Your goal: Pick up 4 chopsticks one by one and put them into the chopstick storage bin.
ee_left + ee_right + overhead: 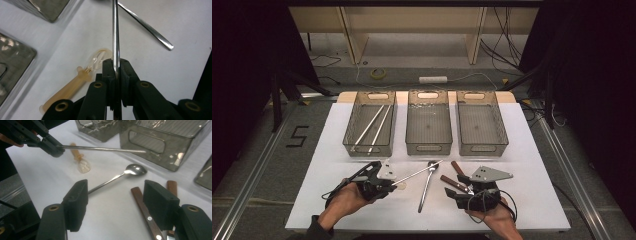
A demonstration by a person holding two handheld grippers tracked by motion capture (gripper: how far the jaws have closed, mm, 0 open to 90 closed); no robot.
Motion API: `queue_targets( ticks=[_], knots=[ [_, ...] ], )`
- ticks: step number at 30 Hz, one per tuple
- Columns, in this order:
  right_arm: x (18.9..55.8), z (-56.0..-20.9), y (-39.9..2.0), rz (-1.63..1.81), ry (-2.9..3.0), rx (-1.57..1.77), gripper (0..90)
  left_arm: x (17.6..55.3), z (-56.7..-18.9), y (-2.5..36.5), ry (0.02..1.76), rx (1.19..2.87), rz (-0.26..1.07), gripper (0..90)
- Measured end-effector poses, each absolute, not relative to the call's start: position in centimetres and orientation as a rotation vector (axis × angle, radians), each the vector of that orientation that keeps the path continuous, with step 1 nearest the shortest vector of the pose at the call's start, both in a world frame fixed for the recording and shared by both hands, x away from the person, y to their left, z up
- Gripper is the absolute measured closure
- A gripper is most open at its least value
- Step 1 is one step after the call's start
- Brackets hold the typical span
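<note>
My left gripper [391,184] [116,62] is shut on a thin metal chopstick [417,173] [115,35], which sticks out to the right, just above the table. In the right gripper view the left gripper [53,151] holds the chopstick [105,149] level. A metal spoon [427,185] [136,169] lies on the white table between the hands. Two brown-handled knives [457,169] [142,205] lie in front of my right gripper [457,186] [116,192]. Its jaws stand wide open, with nothing pressed between them. An amber plastic spoon [80,77] [81,161] lies beneath the left gripper.
Three clear bins stand in a row at the back: the left bin [368,149] holds two metal chopsticks [372,127]; the middle bin [428,148] and right bin [482,148] look bare. Cables and a tape roll [378,73] lie on the floor beyond.
</note>
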State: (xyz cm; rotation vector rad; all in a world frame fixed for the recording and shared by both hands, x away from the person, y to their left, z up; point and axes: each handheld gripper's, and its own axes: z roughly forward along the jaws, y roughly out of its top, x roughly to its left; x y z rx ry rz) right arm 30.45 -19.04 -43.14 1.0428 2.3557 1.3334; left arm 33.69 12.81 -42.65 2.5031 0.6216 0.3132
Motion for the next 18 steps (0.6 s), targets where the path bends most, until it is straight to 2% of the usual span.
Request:
queue_targets(
  ticks=[18],
  knots=[
    [30.5,-42.9,-20.2,1.344,2.248,1.125,36.0,35.4,-41.8,16.8,0.857,2.361,0.353,83.3]
  ],
)
